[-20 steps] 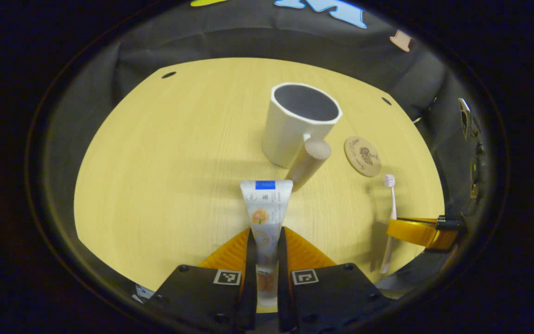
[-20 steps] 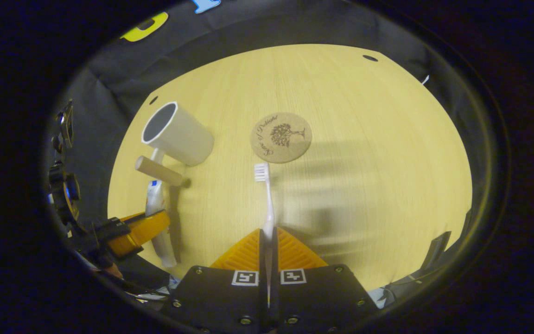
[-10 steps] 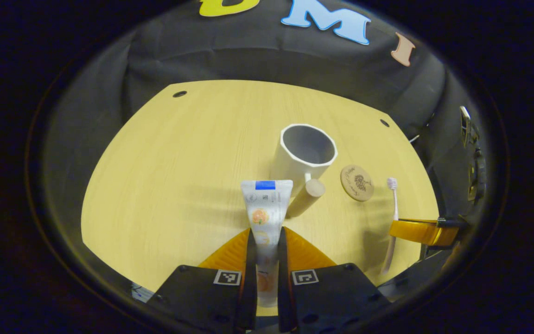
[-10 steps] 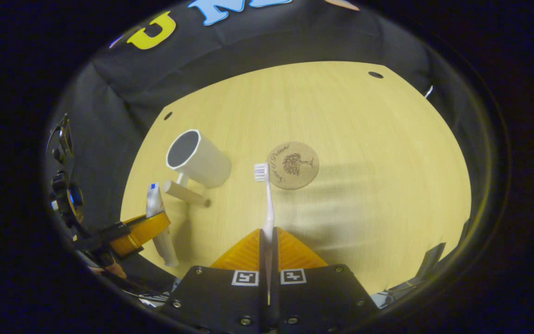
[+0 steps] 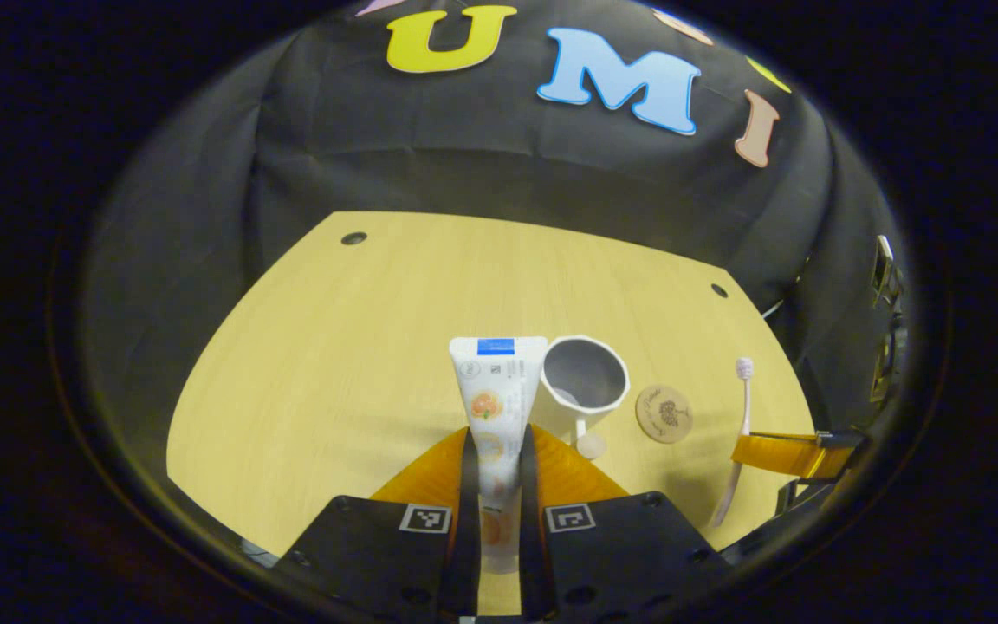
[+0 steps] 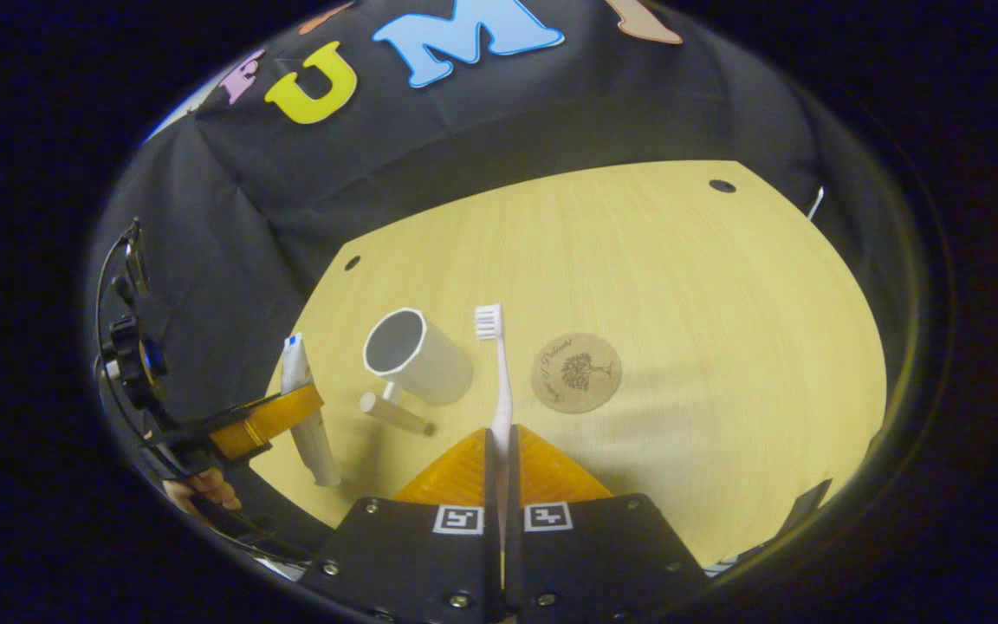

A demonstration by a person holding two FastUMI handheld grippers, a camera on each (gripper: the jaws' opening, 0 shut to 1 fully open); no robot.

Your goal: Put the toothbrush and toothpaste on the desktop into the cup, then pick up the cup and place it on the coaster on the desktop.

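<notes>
Left claw (image 5: 495, 468) clamped on toothpaste (image 5: 496, 390), right claw (image 6: 502, 459) clamped on toothbrush (image 6: 499, 381) (both lifted above the counter (image 6: 681, 286)). Farther off, on the counter: upright cup (image 6: 419, 355), with coaster (image 6: 576, 373) near its right.

White toothpaste tube (image 5: 495, 394) and pale pink toothbrush (image 6: 499, 381) held aloft above white wooden-handled cup (image 6: 419, 355) beside round cork coaster (image 6: 576, 373).

**Two cameras high above one desktop**

Each fisheye view looks forward and down along its own fingers (from well above) at the wooden desktop (image 5: 334, 347). Both share the cup (image 5: 584, 381), coaster (image 6: 576, 373) and the booth's cloth wall beyond.
</notes>
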